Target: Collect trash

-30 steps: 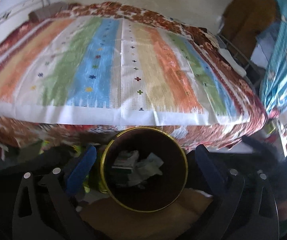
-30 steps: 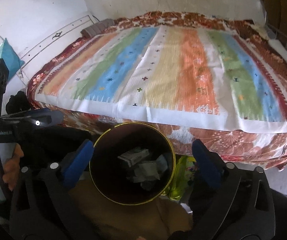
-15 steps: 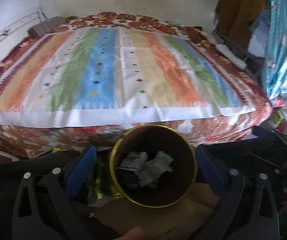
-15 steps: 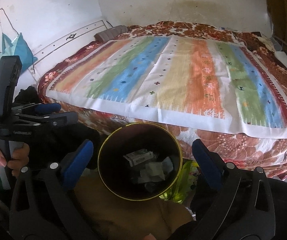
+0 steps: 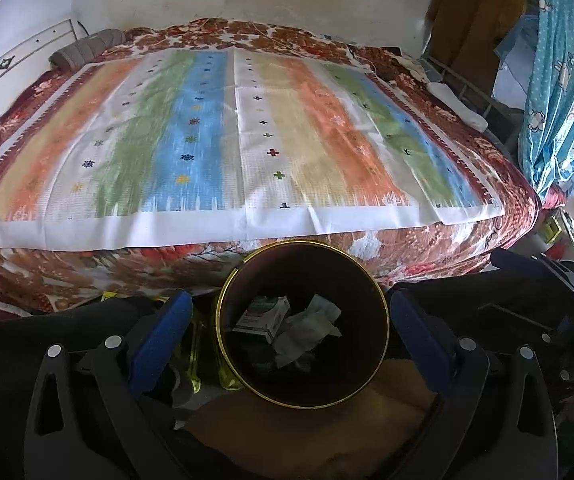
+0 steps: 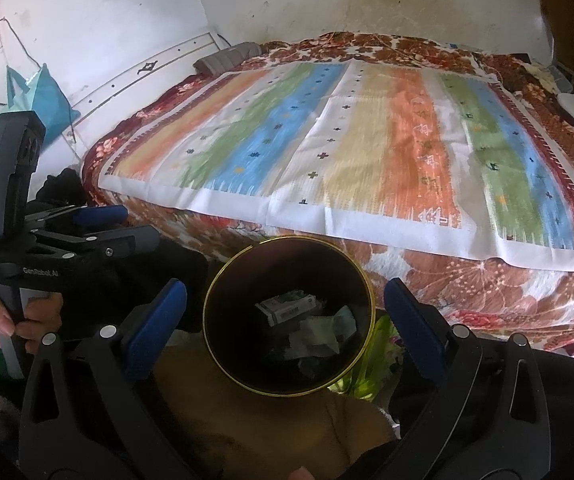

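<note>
Left gripper (image 5: 287, 322) and right gripper (image 6: 285, 314) poised spread above the bin (image 5: 302, 326); left body reads "GenRobot AI"

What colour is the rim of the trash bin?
Gold, on the bin; clearest in the left wrist view.

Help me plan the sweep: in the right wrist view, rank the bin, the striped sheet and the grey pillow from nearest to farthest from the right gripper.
1. Bin, between the open fingers of the right gripper, trash inside.
2. Striped sheet, spread on the bed beyond the bin.
3. Grey pillow, far left corner by the wall.
</note>
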The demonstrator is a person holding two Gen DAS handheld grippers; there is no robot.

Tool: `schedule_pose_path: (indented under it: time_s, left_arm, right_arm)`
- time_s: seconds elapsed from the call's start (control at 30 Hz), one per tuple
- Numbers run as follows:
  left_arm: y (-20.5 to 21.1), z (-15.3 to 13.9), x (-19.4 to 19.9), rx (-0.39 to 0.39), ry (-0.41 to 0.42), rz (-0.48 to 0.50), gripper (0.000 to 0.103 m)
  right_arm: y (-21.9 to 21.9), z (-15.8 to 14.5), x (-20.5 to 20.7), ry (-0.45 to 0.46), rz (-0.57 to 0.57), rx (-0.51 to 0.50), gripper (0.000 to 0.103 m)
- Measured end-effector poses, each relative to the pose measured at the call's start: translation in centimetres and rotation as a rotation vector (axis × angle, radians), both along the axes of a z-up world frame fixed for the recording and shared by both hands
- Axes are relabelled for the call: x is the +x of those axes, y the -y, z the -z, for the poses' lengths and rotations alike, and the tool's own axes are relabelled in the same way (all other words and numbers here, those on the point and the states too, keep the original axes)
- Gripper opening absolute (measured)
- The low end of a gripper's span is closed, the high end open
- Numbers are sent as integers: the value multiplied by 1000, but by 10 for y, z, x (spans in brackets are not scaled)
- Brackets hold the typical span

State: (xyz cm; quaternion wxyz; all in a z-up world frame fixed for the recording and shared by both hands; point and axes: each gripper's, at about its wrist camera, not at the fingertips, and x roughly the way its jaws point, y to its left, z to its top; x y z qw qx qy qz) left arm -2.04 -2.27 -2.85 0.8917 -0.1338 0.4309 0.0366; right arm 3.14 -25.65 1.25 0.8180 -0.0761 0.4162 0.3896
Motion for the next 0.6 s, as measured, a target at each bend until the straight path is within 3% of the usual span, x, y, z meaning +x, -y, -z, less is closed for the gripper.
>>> schedule_pose_path:
  time_s: [0.6]
  left_arm:
    - [4,4,0,5,-8,6,97]
  right_arm:
    - [-1,5,5,-41,5,18,94]
